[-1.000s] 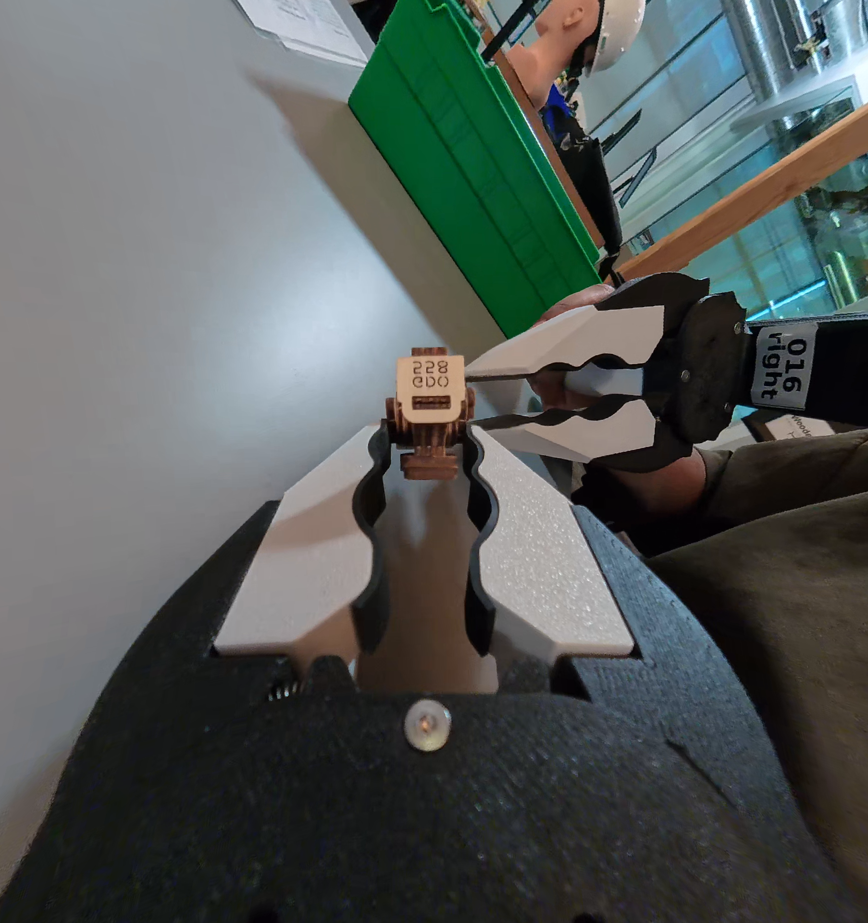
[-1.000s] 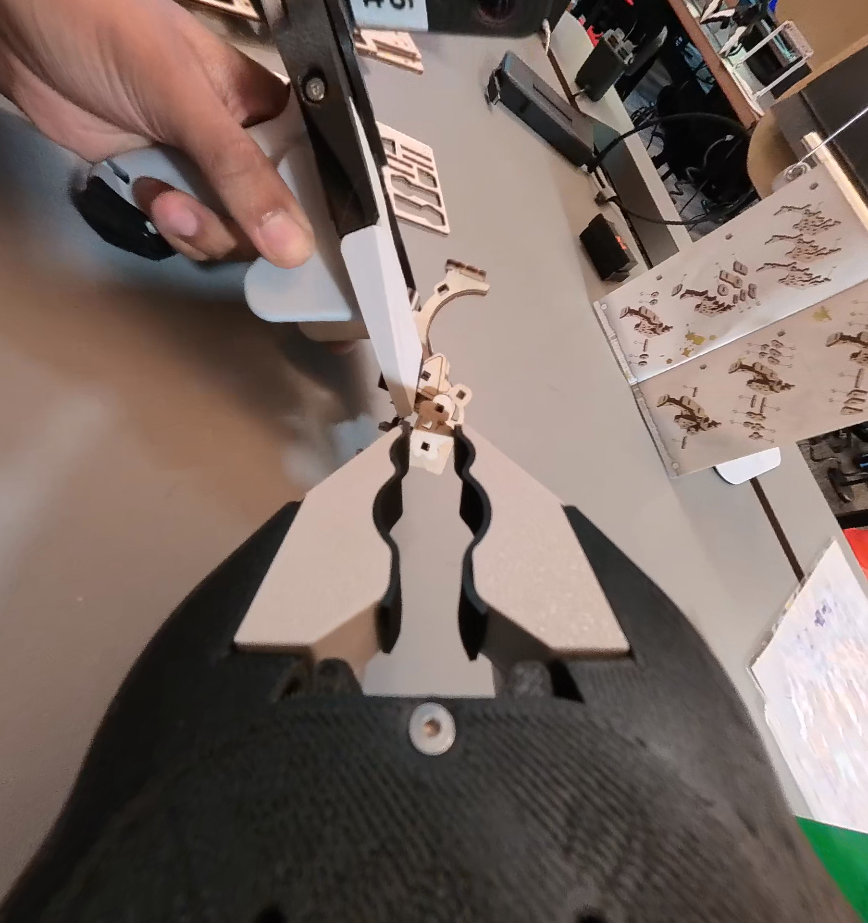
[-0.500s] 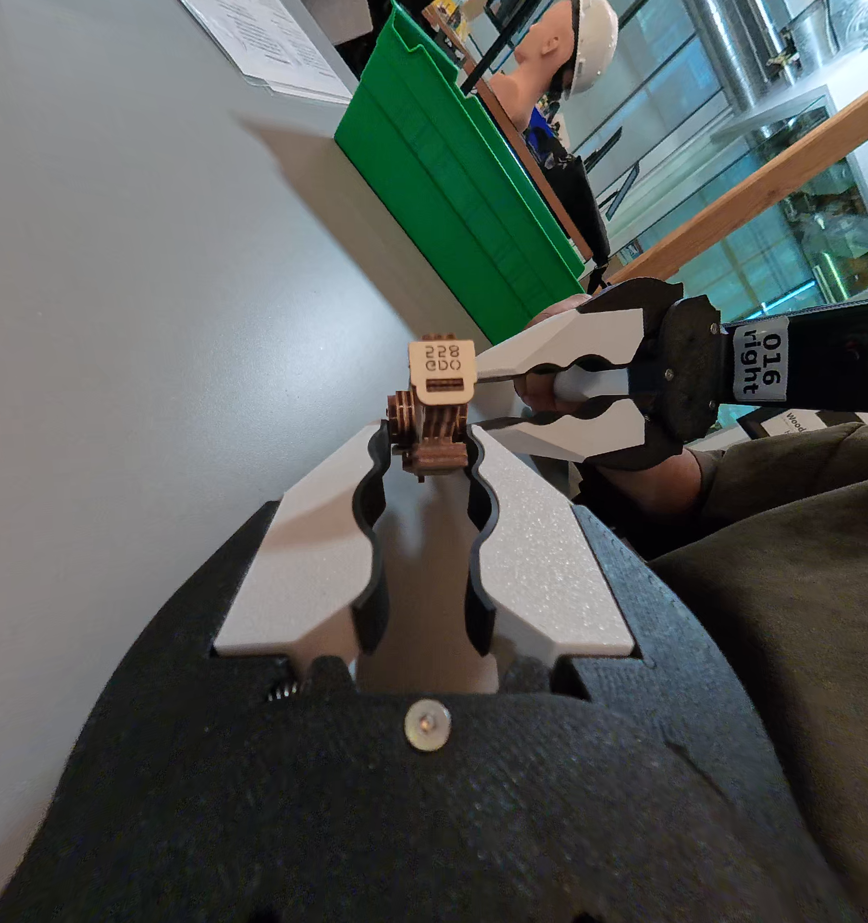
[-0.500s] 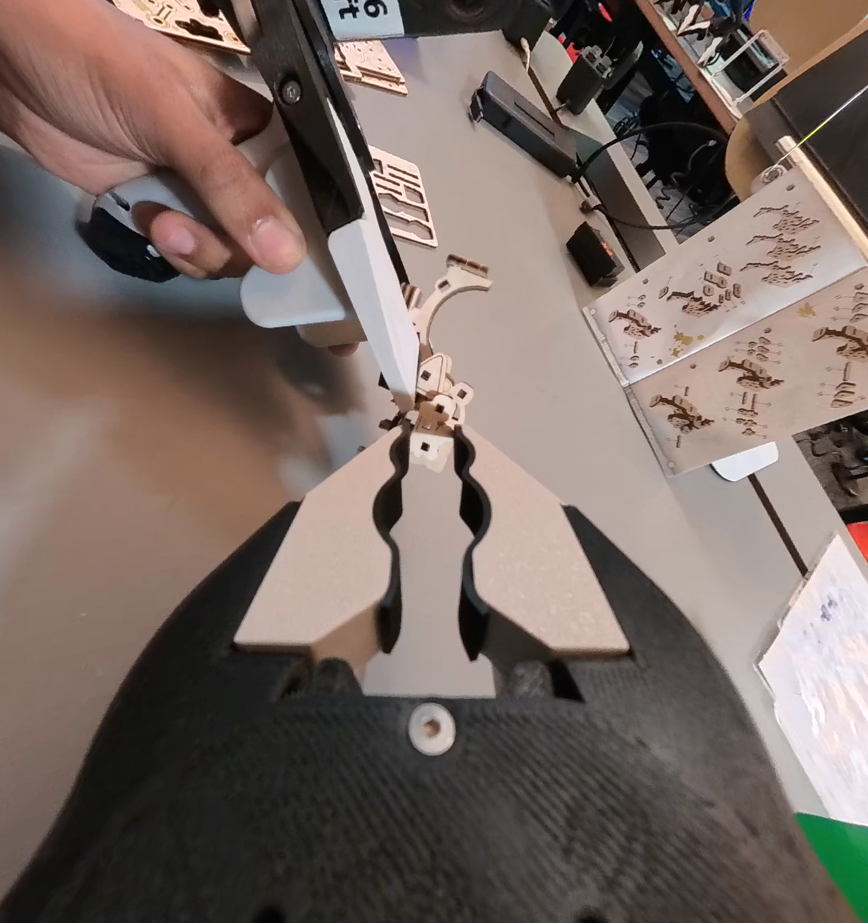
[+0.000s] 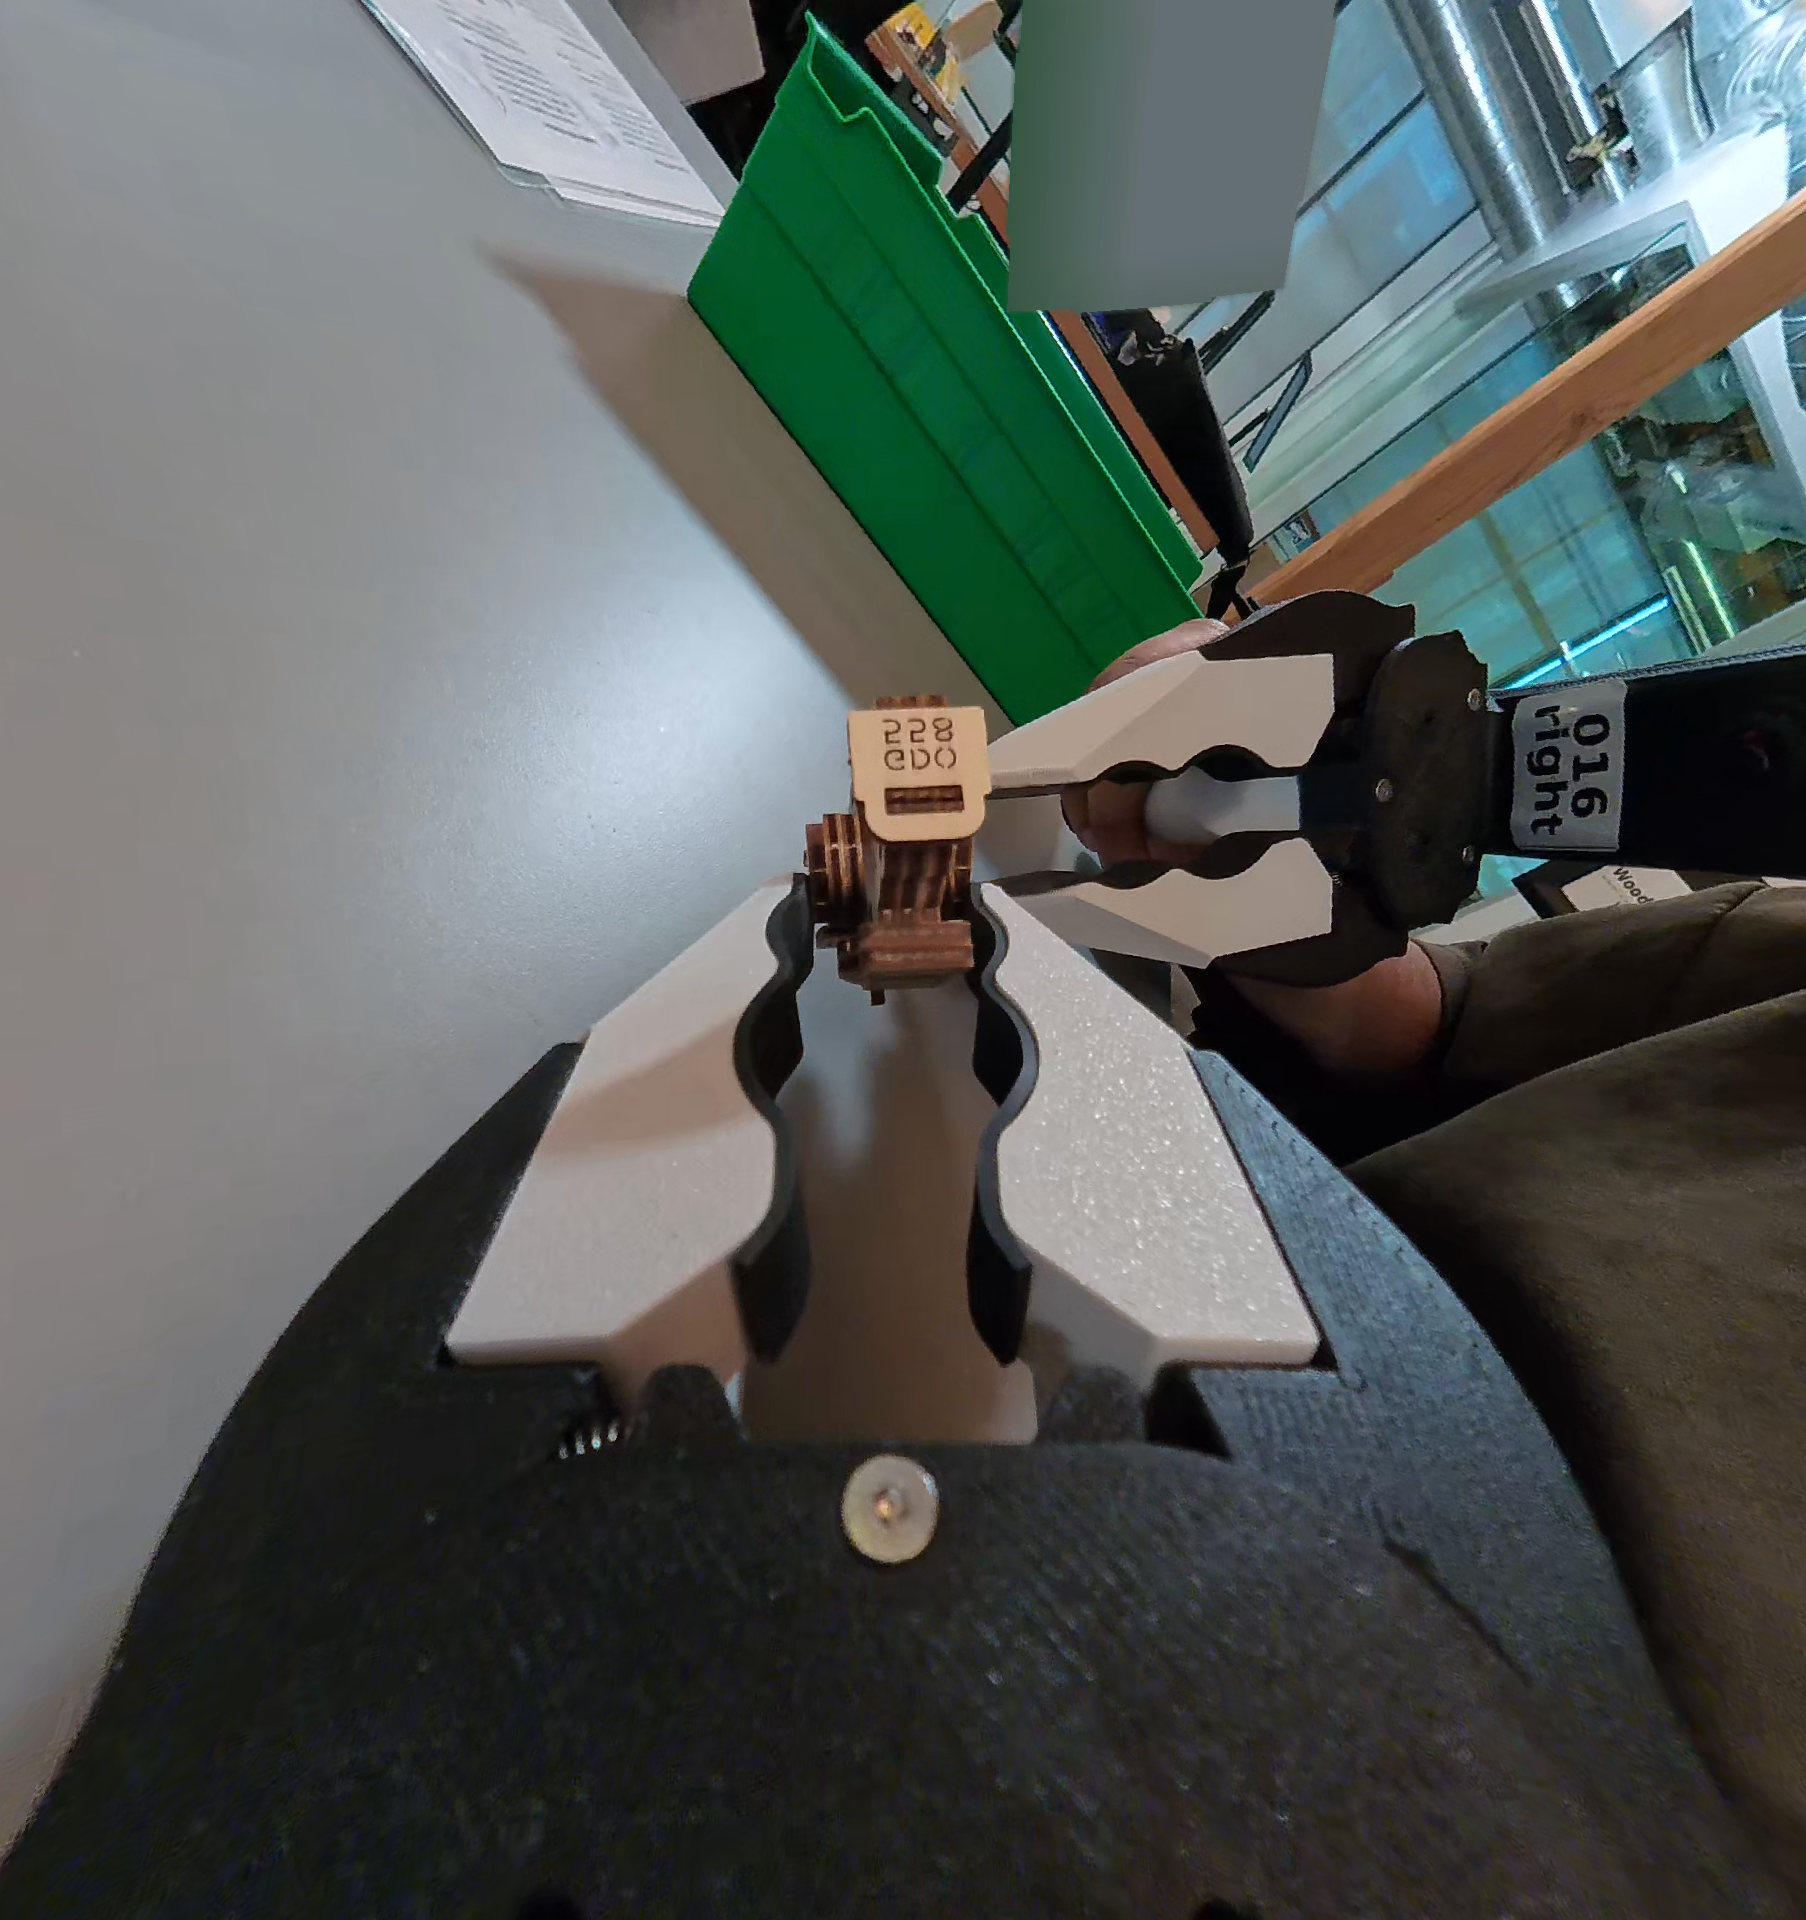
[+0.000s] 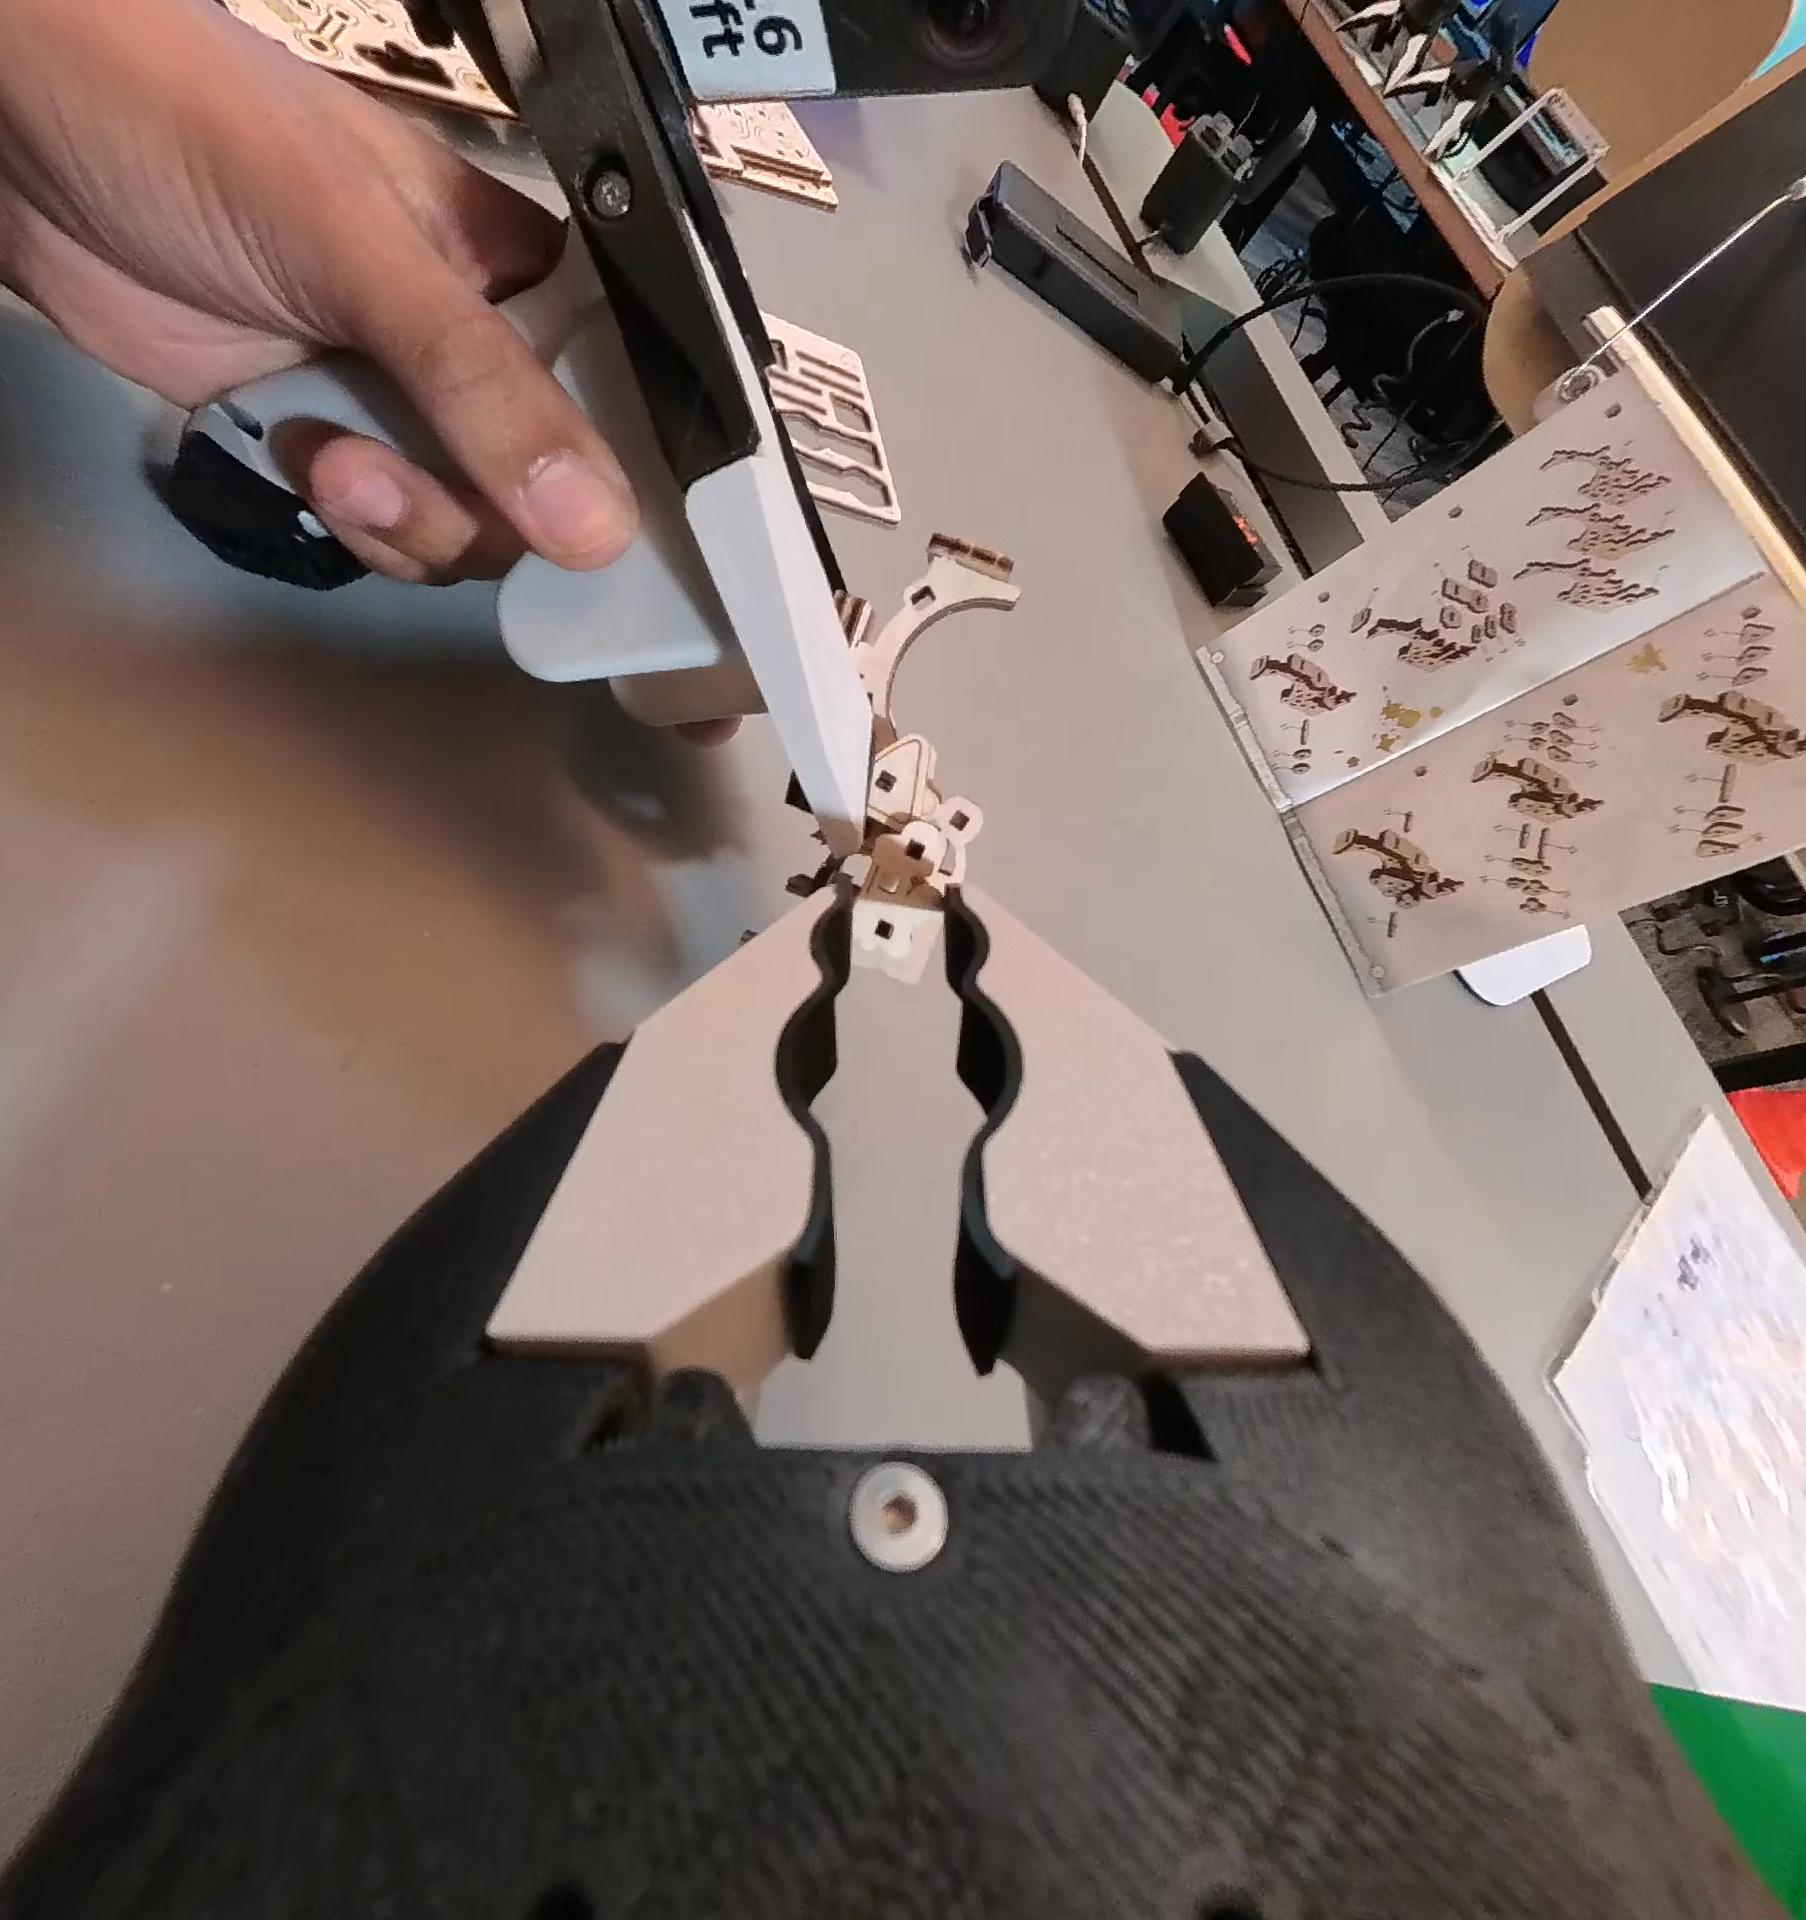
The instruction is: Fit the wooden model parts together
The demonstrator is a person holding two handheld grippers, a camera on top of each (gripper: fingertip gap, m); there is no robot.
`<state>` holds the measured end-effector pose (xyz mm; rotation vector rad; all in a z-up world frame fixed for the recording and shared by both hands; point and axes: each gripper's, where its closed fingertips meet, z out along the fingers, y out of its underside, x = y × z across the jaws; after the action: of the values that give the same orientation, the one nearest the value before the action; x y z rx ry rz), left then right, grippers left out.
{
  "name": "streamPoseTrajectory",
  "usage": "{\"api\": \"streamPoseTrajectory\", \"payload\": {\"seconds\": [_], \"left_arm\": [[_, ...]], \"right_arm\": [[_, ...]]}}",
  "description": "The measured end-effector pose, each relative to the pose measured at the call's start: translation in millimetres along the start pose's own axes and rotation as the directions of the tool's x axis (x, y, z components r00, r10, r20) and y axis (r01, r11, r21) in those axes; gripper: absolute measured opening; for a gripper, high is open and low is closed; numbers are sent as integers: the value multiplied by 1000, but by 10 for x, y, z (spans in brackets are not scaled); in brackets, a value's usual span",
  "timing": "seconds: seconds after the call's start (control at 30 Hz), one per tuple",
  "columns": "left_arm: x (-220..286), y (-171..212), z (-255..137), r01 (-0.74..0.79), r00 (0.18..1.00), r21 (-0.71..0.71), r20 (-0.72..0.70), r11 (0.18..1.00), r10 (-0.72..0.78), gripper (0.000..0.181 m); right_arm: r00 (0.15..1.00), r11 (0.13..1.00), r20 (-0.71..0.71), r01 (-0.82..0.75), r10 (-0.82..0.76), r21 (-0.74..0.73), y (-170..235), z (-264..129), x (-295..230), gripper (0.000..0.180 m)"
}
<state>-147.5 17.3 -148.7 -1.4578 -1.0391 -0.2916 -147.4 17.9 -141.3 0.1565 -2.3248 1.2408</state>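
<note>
- Clamping the layered wooden model (image 5: 899,894) by its lower end, the left gripper (image 5: 888,925) holds it clear above the grey desk (image 5: 255,623); too light a squeeze and the model could twist under pressure.
- Against the model's upper end, the right gripper (image 6: 891,914) pinches a small pale part (image 6: 888,935); pushed at a slant, its tab may jam or snap.
- Above the model, its curved piece (image 6: 940,613) sticks out thin, so a sideways knock could crack it.
- If dropped, the part may land among the cut-out sheets (image 6: 837,436) beyond the model.
</note>
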Motion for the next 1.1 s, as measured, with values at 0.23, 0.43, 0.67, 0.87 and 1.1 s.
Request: {"api": "streamPoseTrajectory", "payload": {"seconds": [0.23,0.43,0.67,0.87,1.1], "left_arm": [[-12,-18,-7,31,999,16,-7,999,-31,25],[-49,-91,-64,21,1000,53,14,998,-21,25],[47,-163,-103,-24,999,90,-25,996,26,25],[118,-188,-112,-66,996,104,-47,992,72,25],[143,-202,-119,-94,994,109,-52,990,100,25]], "right_arm": [[1000,999,-1,-3,3,52,-71,-48,6,16],[991,990,-7,-135,135,50,59,-98,200,16],[935,912,12,-343,355,-225,726,55,252,16],[917,882,16,-379,399,-279,857,78,219,17],[898,895,38,-433,439,-105,521,15,314,36]]}}
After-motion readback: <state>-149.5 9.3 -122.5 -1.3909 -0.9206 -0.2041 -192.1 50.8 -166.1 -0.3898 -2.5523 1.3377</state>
